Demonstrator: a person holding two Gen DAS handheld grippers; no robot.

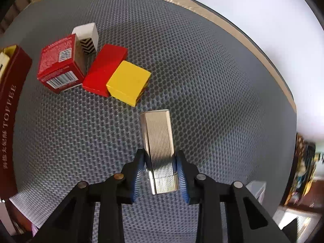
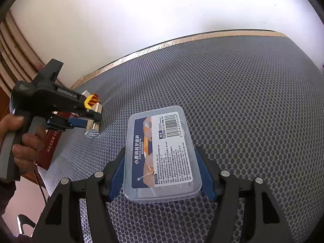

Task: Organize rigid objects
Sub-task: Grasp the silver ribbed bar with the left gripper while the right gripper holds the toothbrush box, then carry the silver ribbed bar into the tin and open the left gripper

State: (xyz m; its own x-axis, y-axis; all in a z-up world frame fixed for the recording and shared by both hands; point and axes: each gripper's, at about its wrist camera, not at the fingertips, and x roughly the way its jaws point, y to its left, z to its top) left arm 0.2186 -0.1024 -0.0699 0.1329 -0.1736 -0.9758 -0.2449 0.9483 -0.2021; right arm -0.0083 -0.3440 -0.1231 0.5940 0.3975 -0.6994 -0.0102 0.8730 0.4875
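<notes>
Left wrist view: left gripper (image 1: 161, 168) clamped on ribbed silver box (image 1: 159, 141), near yellow block (image 1: 128, 82). Right gripper (image 2: 163, 172) clamped on clear plastic case (image 2: 162, 156) — smooth, liable to slip.

Ribbed, shiny metal case (image 1: 160, 151) gleams; clear glossy plastic box (image 2: 162, 158) carries a paper label (image 2: 172, 149); grey mat (image 1: 202, 70) looks rough, honeycomb-textured; yellow block (image 1: 128, 82) smooth, matt.

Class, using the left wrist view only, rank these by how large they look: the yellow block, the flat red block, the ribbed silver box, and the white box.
1. ribbed silver box, though it is nearest the camera, so its lead is unsure
2. flat red block and yellow block, too alike to separate
3. white box, partly hidden
</notes>
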